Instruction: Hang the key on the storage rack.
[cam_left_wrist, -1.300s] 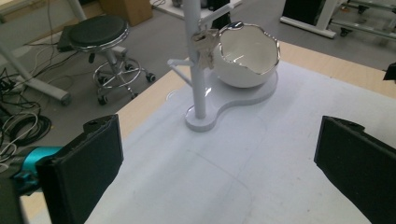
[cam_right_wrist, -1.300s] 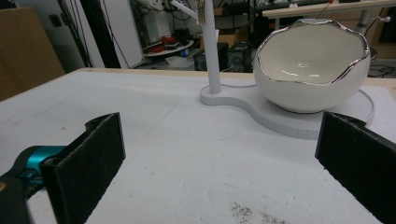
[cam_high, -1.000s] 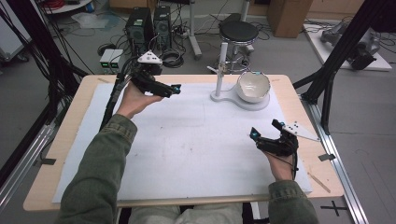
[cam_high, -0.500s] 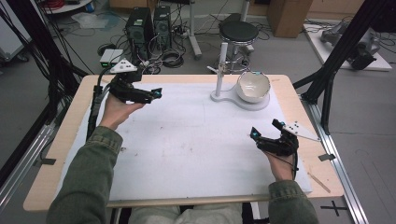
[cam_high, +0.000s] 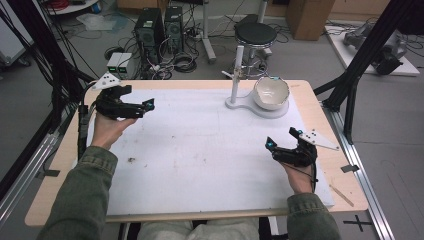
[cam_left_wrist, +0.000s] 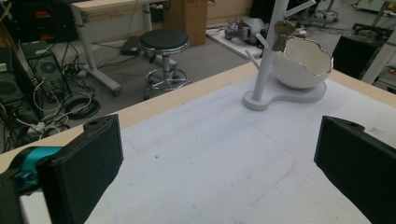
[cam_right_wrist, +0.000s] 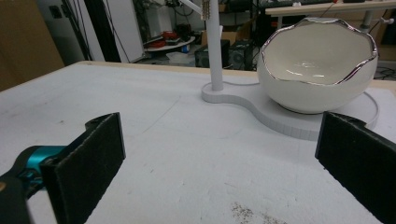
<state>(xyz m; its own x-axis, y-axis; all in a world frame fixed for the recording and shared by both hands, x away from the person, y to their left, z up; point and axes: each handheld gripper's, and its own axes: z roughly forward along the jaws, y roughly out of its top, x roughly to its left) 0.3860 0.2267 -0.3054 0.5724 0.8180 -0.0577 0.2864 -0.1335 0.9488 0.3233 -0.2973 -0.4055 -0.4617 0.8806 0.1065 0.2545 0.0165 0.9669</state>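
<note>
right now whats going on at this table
A person holds a claw in each hand over a white mat. Both claws are open and empty. The left claw hovers near the far left corner; the right claw sits low at the near right, facing the egg-shaped white bowl on its white stand.

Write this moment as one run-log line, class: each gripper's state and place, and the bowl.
left gripper: open, empty, far left | right gripper: open, empty, near right | white bowl: on stand base, untouched
</note>
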